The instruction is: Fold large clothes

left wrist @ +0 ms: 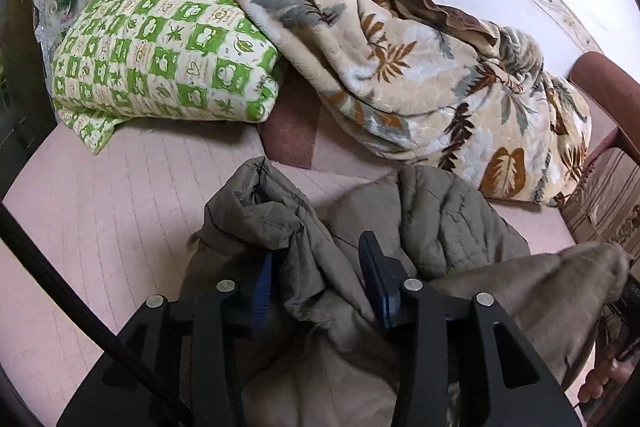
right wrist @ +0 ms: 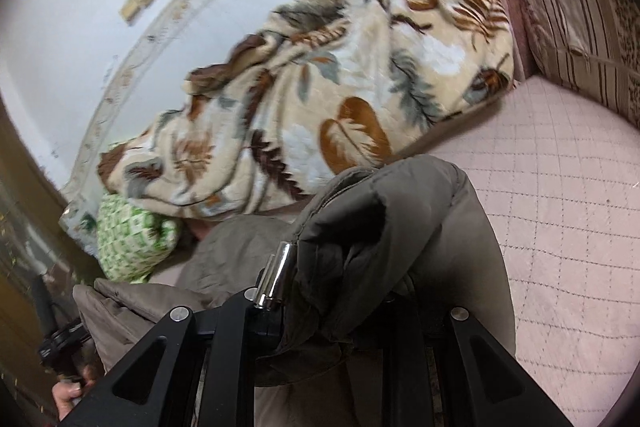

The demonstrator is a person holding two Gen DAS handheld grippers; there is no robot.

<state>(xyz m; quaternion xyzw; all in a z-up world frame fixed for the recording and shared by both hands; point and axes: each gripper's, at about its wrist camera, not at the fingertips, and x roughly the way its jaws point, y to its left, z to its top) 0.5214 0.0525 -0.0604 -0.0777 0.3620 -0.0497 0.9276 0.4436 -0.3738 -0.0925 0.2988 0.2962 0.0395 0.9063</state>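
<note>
Both my grippers on the padded jacket (left wrist: 440, 211), bunched on the pink bed cover (left wrist: 100, 227).

My left gripper (left wrist: 320, 267) stands parted, fabric loose between its pads, letting go. My right gripper (right wrist: 344, 291) seems clenched on a fold, though cloth hides the pads, keeping that edge up.

**Jacket at the fingers, bedding beyond**

From my left wrist camera, the jacket (left wrist: 320, 227) lies on the mattress (left wrist: 100, 207), a fold of it between my left gripper's (left wrist: 316, 279) fingers (left wrist: 376, 267). Ahead and left of them sits the pillow (left wrist: 160, 47); ahead and right, the blanket (left wrist: 400, 67) — its near end overlapping the pillow. Through my right wrist camera, the jacket drapes over my right gripper (right wrist: 336, 307), the cushion (right wrist: 580, 19) ahead, far right.
</note>
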